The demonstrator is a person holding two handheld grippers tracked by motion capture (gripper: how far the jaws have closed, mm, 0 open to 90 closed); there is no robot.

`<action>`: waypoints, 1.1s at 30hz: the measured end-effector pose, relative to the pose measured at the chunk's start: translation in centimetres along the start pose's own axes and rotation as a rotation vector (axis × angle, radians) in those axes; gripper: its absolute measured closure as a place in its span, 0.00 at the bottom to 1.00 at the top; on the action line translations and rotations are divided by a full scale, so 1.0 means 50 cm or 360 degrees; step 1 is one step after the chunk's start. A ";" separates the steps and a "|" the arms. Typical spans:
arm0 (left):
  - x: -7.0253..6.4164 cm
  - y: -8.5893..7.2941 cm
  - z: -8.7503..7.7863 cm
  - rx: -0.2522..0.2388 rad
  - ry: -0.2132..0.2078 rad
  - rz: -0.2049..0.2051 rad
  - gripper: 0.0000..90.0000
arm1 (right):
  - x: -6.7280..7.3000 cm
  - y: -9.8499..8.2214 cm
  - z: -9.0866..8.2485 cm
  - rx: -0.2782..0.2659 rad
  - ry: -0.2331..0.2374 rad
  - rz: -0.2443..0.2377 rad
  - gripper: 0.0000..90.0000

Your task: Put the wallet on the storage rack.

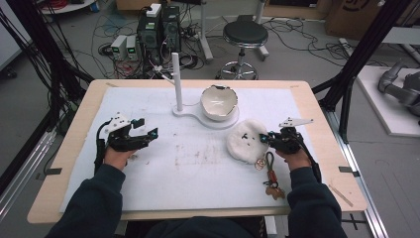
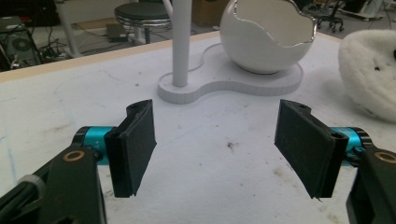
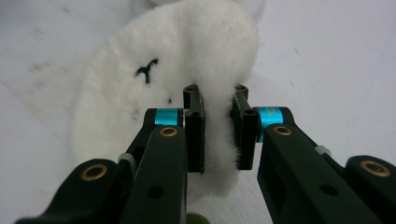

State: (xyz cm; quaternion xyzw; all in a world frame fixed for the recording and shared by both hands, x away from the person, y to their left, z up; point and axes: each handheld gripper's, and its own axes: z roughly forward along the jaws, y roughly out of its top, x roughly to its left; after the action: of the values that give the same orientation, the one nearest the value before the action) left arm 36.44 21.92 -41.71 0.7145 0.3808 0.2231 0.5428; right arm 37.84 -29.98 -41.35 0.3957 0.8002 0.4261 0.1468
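Note:
A white fluffy plush [image 1: 246, 139] with a stitched black face lies on the white mat, right of centre. My right gripper [image 1: 268, 139] is shut on its right edge; in the right gripper view the fur [image 3: 187, 65] is pinched between both pads [image 3: 196, 126]. A keyring strap with small charms [image 1: 271, 174] trails from the plush toward the front edge. My left gripper [image 1: 147, 130] hovers open over the left part of the mat, and its black pads [image 2: 135, 144] stand wide apart with nothing between them.
A white stand [image 1: 208, 119] at the back centre carries an upright post [image 1: 176, 82] and an eggshell-shaped white bowl [image 1: 218, 101]; both also appear in the left gripper view, post [image 2: 181, 42] and bowl [image 2: 266, 35]. The white mat [image 1: 198, 168] is lightly stained. A stool and cables sit beyond the table.

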 end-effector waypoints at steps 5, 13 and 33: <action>-0.031 0.007 0.025 0.0005 -0.0131 -0.0011 0.31 | 0.035 0.024 0.000 -0.0131 0.0042 -0.0096 0.88; -0.086 0.022 0.067 0.0022 -0.0294 0.0013 0.22 | 0.092 0.055 0.015 -0.0258 0.0159 -0.0196 0.88; -0.166 0.018 0.108 0.0158 -0.0714 0.0196 0.67 | 0.189 0.085 0.052 -0.0353 0.0378 -0.0389 0.88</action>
State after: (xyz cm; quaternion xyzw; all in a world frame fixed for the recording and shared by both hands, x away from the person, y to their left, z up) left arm 35.62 12.01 -41.75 0.7938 0.2170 0.0724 0.5635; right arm 35.40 -19.96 -38.53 0.2240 0.8022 0.5342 0.1447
